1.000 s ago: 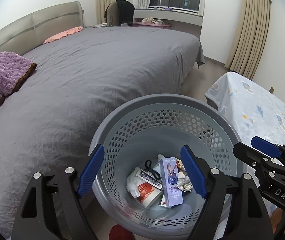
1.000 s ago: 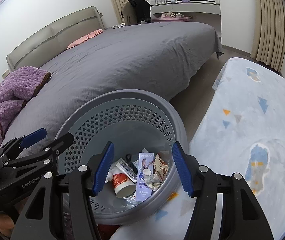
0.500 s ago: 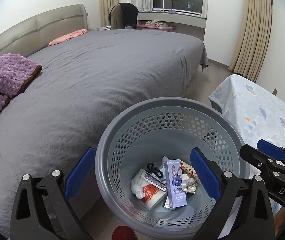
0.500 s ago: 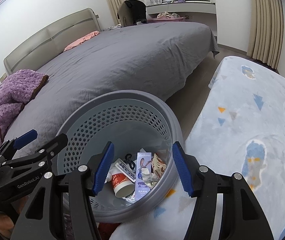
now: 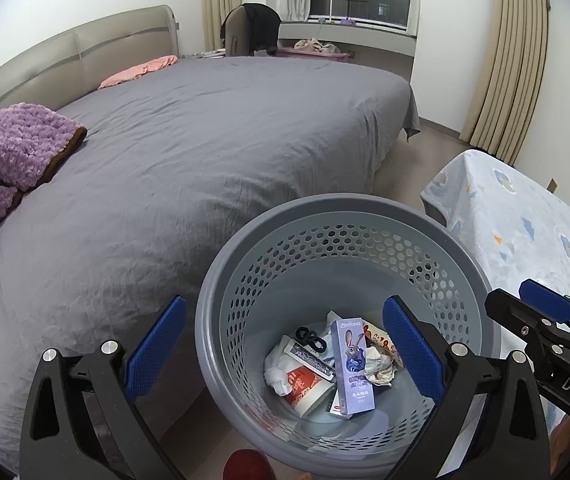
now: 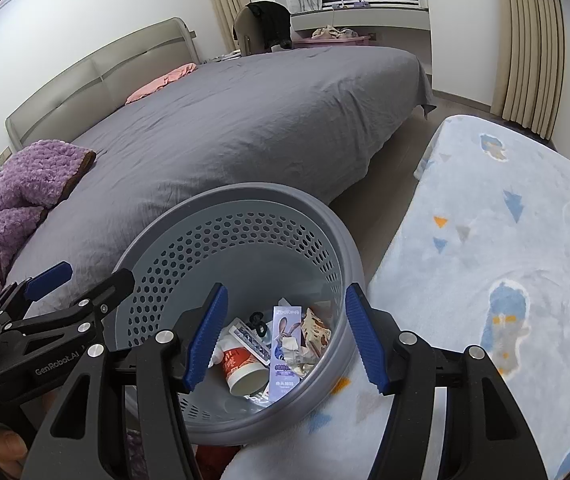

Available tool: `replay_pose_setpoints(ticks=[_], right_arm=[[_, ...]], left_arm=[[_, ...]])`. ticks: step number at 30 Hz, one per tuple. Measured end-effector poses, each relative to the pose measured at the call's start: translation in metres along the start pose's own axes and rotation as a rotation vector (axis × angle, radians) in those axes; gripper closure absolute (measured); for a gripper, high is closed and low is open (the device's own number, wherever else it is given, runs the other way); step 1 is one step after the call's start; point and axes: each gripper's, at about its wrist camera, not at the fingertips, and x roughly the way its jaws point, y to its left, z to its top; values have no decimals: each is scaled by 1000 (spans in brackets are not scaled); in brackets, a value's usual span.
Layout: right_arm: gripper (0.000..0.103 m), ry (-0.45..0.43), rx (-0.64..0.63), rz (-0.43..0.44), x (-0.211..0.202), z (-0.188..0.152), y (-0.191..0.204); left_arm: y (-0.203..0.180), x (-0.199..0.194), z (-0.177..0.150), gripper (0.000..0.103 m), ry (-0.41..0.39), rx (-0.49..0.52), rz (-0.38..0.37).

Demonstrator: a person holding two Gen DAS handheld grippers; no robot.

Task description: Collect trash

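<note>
A grey perforated trash basket (image 5: 325, 216) stands on the floor between the bed and a low blue-blanketed surface; it also shows in the right wrist view (image 6: 245, 196). Inside lie a purple Zootopia box (image 5: 353, 364), a red-and-white paper cup (image 5: 305, 386), crumpled paper (image 5: 379, 364) and a black clip (image 5: 309, 336). My left gripper (image 5: 285, 352) is open and empty above the basket. My right gripper (image 6: 285, 340) is open and empty over the basket's near side.
A large bed with a grey cover (image 5: 185, 152) fills the left, with a purple fuzzy blanket (image 5: 9, 156) and a pink pillow (image 5: 141, 70) on it. A light blue patterned blanket (image 6: 505, 260) covers the surface on the right. Curtains (image 5: 513, 60) hang at the back right.
Both grippers have pulled back and up from the basket. The left gripper's jaws have opened wider. The trash in the basket has not moved.
</note>
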Motion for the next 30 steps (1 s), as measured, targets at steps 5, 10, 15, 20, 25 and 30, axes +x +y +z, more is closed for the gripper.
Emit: replay_pose_setpoints(ticks=[5, 10, 15, 20, 25, 30], right_arm=[[44, -3, -3, -1, -1, 1, 1], [44, -2, -4, -1, -1, 1, 1], [44, -4, -9, 1, -3, 1, 4], [44, -5, -11, 0, -3, 1, 6], [44, -5, -11, -1, -3, 1, 6], [44, -5, -12, -1, -3, 1, 6]], left_arm=[[2, 0, 0, 7, 1, -9, 6], [3, -1, 0, 7, -2, -14, 12], [4, 0, 0, 7, 1, -13, 27], [5, 0, 1, 7, -1, -16, 29], [5, 0, 0, 7, -2, -16, 31], [5, -2, 0, 7, -4, -18, 32]])
